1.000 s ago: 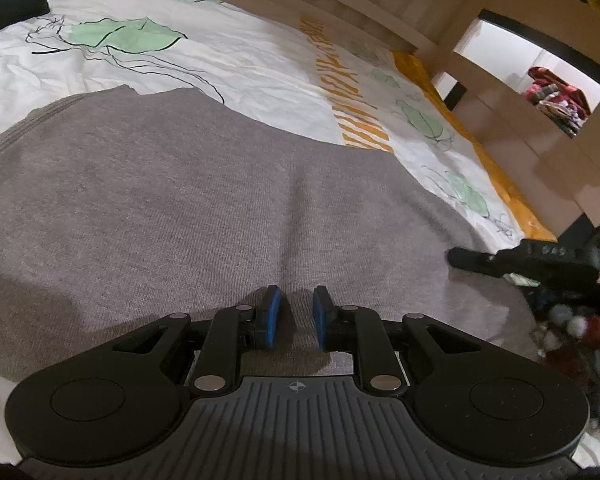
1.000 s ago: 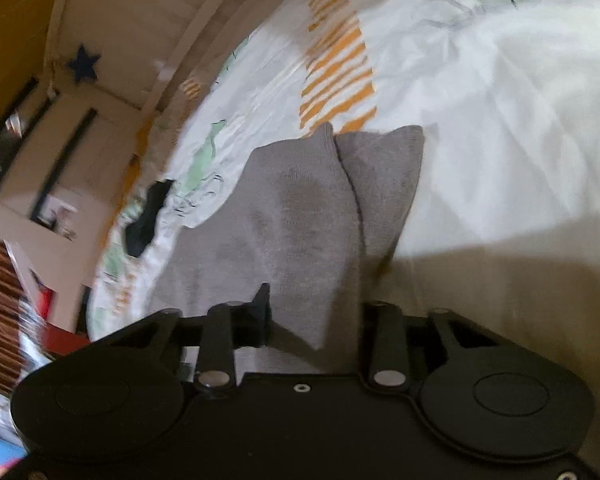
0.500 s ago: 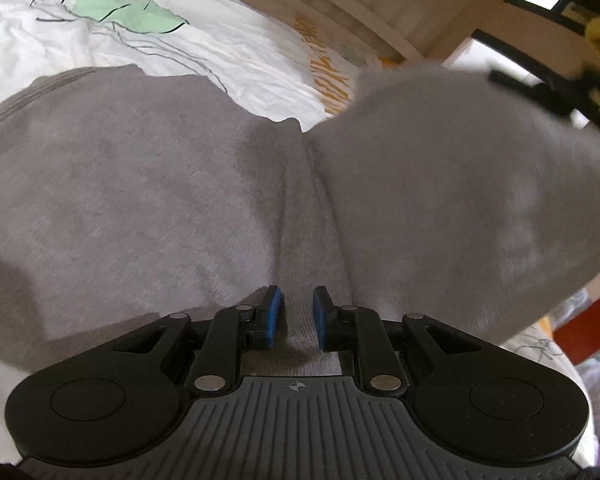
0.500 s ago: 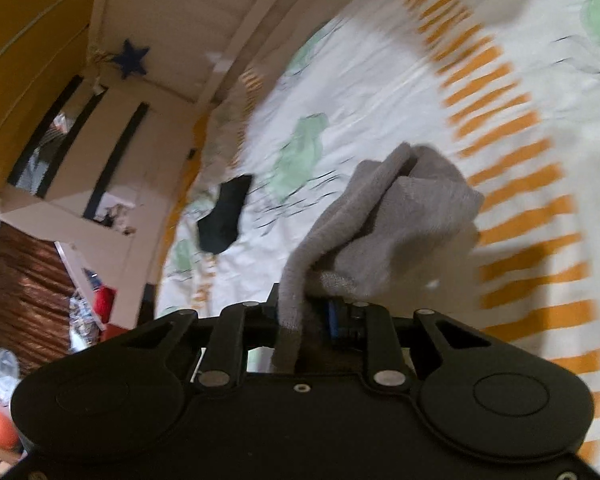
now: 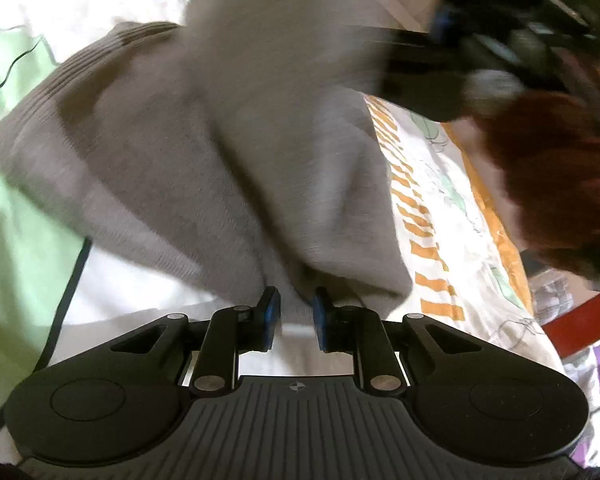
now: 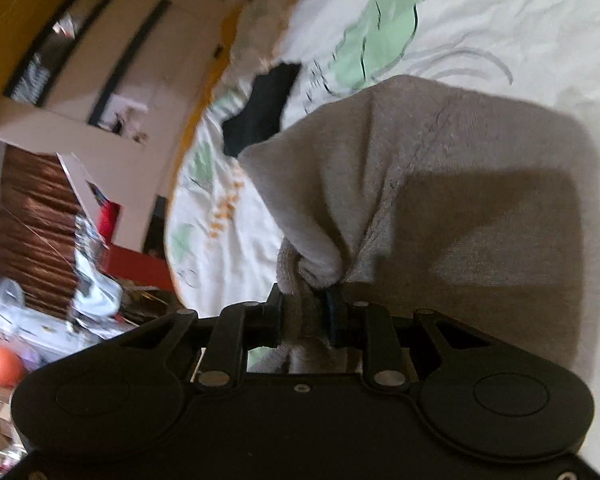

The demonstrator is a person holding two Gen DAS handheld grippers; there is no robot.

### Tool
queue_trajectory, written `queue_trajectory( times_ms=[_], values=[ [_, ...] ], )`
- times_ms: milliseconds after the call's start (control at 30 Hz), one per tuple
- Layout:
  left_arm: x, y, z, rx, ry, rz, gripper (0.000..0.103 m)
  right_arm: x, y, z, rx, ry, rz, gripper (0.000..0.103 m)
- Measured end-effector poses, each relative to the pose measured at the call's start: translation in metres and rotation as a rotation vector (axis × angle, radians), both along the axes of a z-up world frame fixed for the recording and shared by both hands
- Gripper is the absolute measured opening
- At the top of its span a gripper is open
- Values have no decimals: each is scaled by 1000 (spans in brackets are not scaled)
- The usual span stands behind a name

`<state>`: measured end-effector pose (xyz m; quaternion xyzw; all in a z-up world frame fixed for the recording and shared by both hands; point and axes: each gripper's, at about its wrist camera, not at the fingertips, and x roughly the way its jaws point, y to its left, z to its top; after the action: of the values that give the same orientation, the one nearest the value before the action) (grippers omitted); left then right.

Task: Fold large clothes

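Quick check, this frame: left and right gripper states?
Left gripper: shut on the edge of the grey sweater.
Right gripper: shut on a bunched fold of the grey sweater.

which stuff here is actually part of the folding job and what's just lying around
Part of the job:
- grey sweater, a bunched edge pinched in the right gripper
- left gripper, fabric edge between its pads
- bed sheet it lies on

Just lying about:
- black garment further up the bed
- red box beside the bed
- orange ball on the floor
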<state>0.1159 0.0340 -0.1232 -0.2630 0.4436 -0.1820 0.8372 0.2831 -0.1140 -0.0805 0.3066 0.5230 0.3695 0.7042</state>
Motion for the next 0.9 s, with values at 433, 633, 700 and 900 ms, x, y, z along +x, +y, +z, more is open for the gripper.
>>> queue_trajectory(
  times_ms=[433,633,700,900],
  values=[
    [-32,-5,53,110,-144,-175,29,-21,-21,50,38,-237,60,59],
    [-24,-2,65,100,-199,-132,35,-51,-80,68,-163,-424,-59,58],
    [-18,2,68,106,-208,-109,35,-66,-91,64,-293,-494,-71,52],
    [-5,7,76,152,-238,-44,35,-101,-104,31,-421,-502,-76,33]
  ],
)
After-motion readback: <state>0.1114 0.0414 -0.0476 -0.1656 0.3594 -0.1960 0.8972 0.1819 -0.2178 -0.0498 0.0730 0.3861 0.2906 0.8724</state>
